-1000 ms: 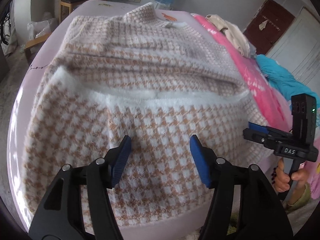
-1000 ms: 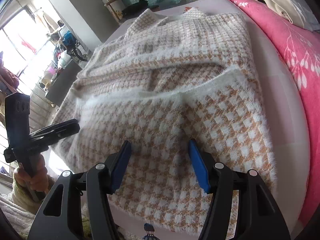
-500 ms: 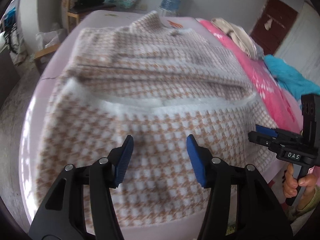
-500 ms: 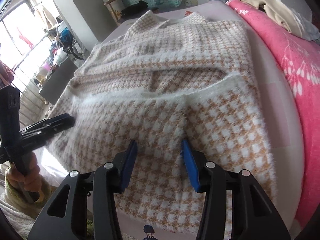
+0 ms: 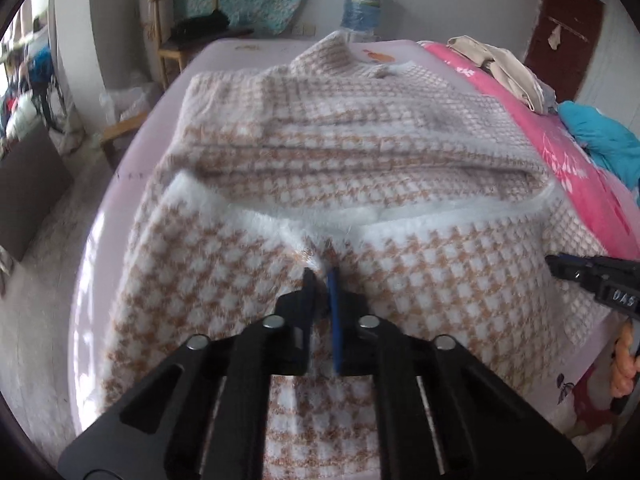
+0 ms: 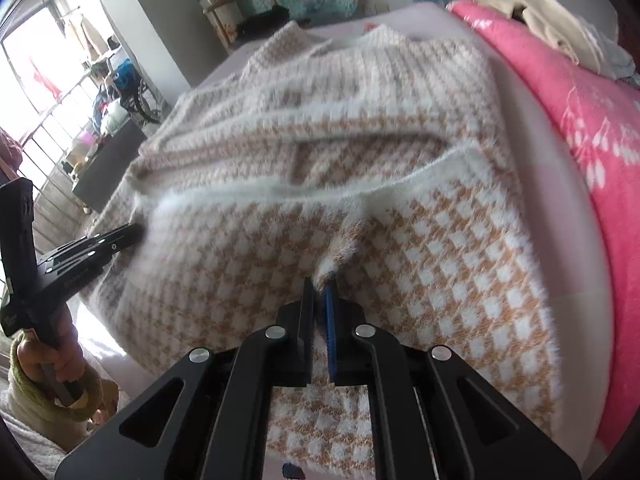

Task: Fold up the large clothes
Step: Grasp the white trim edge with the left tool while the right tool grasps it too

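Left wrist view: fluffy knitted garment with tan-and-white houndstooth pattern (image 5: 360, 168), spread flat over pale lilac bed sheet (image 5: 224, 52), lower part folded up, white fuzzy hem (image 5: 360, 216) across the middle. Pinched into a small ridge of this fabric between the blue pads (image 5: 333, 300) of the left gripper (image 5: 320, 280), jaws closed tight on the cloth. At the right edge, black right gripper (image 5: 592, 276) over the garment's side, gripped by a hand (image 5: 626, 364) below. Beyond the garment: pink flowered blanket (image 5: 560, 136) along the right side, beige crumpled cloth (image 5: 500, 64) and turquoise cloth (image 5: 600, 140) on top of it. Farther back: blue water bottle (image 5: 362, 4), wooden chair (image 5: 180, 36), dark red door (image 5: 568, 28).

Right wrist view: same garment (image 6: 360, 140), again raised into a small pinch between the pads (image 6: 330, 312) of the right gripper (image 6: 320, 284), closed on the fabric. On the left, left gripper (image 6: 116, 240) touching the garment's left part, held by a hand (image 6: 44, 356) in a light green cuff (image 6: 48, 404). Pink blanket (image 6: 580, 112) to the right, bright barred window (image 6: 44, 80) to the far left.
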Demonstrator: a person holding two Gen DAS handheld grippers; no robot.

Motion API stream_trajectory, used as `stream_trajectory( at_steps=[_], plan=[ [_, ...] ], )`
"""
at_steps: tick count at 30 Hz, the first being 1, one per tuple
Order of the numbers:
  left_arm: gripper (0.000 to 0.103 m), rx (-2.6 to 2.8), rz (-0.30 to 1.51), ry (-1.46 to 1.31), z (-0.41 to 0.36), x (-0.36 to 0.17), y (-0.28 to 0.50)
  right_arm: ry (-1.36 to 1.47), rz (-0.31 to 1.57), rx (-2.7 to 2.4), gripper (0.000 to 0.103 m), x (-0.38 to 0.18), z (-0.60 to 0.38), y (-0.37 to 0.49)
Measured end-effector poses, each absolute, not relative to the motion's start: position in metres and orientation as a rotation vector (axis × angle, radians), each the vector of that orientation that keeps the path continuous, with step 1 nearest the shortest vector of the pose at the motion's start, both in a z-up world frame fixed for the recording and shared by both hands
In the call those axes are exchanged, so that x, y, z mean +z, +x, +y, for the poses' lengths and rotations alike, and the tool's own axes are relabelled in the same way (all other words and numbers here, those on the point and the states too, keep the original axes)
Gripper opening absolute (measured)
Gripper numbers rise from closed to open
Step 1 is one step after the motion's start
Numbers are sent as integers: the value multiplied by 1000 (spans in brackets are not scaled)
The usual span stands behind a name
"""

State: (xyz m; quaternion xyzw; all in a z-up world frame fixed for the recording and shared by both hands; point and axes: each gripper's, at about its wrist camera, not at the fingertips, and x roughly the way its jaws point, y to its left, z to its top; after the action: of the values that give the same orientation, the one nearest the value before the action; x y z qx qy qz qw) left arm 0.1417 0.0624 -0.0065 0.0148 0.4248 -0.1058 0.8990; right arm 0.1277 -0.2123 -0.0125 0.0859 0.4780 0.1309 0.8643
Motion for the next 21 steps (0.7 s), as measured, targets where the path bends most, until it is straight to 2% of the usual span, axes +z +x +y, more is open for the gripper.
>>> stream_trajectory(
  at_steps=[6, 13, 17, 20, 21],
  plan=[
    [3, -218, 793, 21, 67, 21, 147, 157, 896, 245, 4, 21, -218, 129],
    [4, -216, 862, 32, 64, -12, 161, 134, 981, 221, 5, -18, -212, 149],
    [8, -229, 872, -1, 71, -11, 162, 107, 979, 210, 5, -14, -209, 148],
    [9, -234, 878, -19, 74, -12, 163, 95, 931, 237, 11, 7, -206, 141],
    [9, -233, 879, -18, 74, -12, 162, 94, 911, 259, 22, 14, -204, 139]
  ],
)
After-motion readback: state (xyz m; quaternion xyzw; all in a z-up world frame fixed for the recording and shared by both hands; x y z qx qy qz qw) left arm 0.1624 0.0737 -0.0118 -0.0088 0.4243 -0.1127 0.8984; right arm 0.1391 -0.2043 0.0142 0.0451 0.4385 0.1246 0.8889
